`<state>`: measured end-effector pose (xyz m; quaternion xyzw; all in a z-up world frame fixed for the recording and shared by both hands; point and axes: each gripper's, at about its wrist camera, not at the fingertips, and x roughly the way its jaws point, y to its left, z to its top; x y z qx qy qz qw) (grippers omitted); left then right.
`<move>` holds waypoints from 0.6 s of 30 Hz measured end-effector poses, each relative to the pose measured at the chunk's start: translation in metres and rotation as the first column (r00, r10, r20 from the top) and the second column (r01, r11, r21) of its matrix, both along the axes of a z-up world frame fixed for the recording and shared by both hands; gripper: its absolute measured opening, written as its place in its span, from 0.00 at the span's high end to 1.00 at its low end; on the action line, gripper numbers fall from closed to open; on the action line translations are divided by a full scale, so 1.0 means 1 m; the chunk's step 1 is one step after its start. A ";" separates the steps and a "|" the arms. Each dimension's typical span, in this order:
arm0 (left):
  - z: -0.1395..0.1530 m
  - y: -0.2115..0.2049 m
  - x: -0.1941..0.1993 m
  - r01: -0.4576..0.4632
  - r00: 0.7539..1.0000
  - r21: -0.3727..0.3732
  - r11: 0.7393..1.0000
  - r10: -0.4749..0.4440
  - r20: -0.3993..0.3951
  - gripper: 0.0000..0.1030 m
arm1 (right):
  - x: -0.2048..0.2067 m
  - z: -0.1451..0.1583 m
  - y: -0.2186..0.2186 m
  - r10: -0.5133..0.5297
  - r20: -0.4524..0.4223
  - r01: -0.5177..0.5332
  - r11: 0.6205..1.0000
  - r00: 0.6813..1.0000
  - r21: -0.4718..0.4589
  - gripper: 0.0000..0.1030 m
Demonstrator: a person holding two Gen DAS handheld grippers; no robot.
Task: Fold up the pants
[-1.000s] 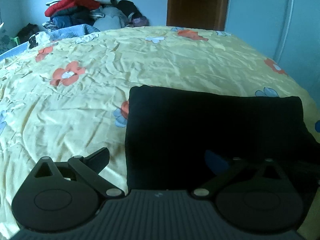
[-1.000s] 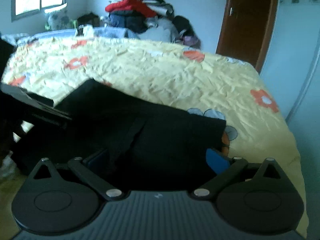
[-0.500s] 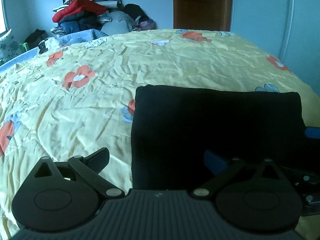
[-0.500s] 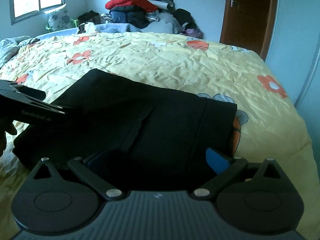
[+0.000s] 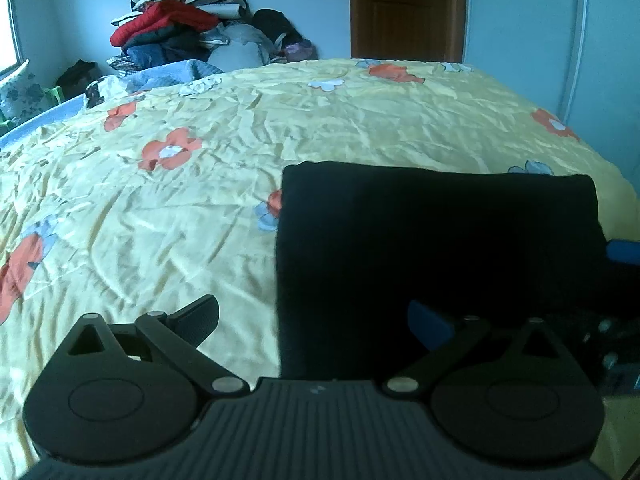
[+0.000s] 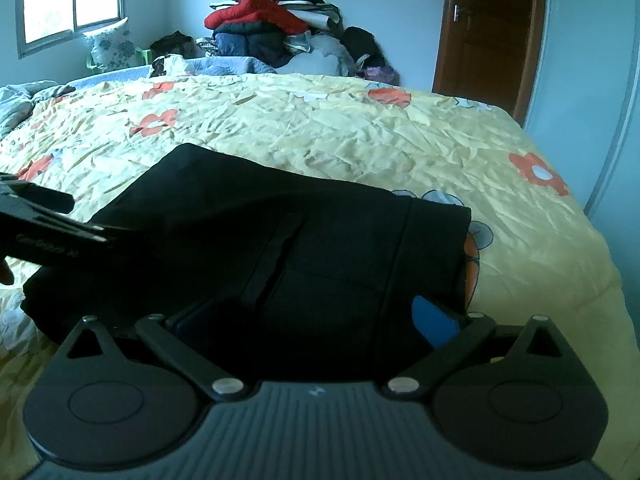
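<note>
The black pants (image 5: 436,248) lie folded into a flat rectangle near the front edge of the yellow flowered bed (image 5: 224,184). My left gripper (image 5: 316,314) is open above the pants' near left corner, empty, one finger over the sheet and one over the cloth. My right gripper (image 6: 316,312) is open and empty over the near edge of the pants (image 6: 288,240). The left gripper's body (image 6: 36,220) shows at the left of the right wrist view, and a blue fingertip of the right gripper (image 5: 624,252) at the right edge of the left wrist view.
A tall pile of clothes (image 5: 184,28) stands at the far side of the bed. A brown door (image 5: 408,8) is behind it on the right. A window (image 6: 72,0) and a pillow (image 6: 108,44) are at the far left. The bed's right edge (image 6: 600,280) drops off.
Both grippers have pulled back and risen a little from the pants, which lie flatter and squarer than a second ago. Both stay open.
</note>
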<state>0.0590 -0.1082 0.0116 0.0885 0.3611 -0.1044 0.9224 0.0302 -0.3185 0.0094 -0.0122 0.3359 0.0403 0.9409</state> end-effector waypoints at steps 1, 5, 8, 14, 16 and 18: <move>0.001 0.005 -0.004 0.006 1.000 -0.005 1.000 -0.006 0.006 0.00 | -0.003 0.003 0.001 -0.012 0.006 0.012 1.000 1.000 -0.005 0.00; 0.003 0.024 -0.024 0.032 0.999 -0.045 0.998 -0.031 0.009 0.00 | -0.023 0.013 0.011 0.035 0.056 -0.032 0.998 0.998 -0.050 0.00; -0.001 0.036 -0.039 0.063 0.998 -0.071 0.995 -0.064 -0.013 0.00 | -0.025 0.011 0.012 0.050 0.033 -0.048 0.998 0.998 -0.052 0.00; -0.006 0.057 -0.066 0.136 0.989 -0.103 0.985 -0.141 -0.046 0.00 | -0.034 0.012 0.015 0.032 0.053 -0.029 0.998 0.998 -0.050 0.00; -0.011 0.061 -0.072 0.171 0.982 -0.092 0.981 -0.176 -0.060 0.00 | -0.043 0.018 0.024 0.074 0.093 -0.064 0.993 0.993 -0.101 0.00; -0.017 0.063 -0.073 0.169 0.983 -0.066 0.983 -0.173 -0.060 0.01 | -0.048 0.020 0.027 0.086 0.107 -0.071 0.988 0.991 -0.135 0.00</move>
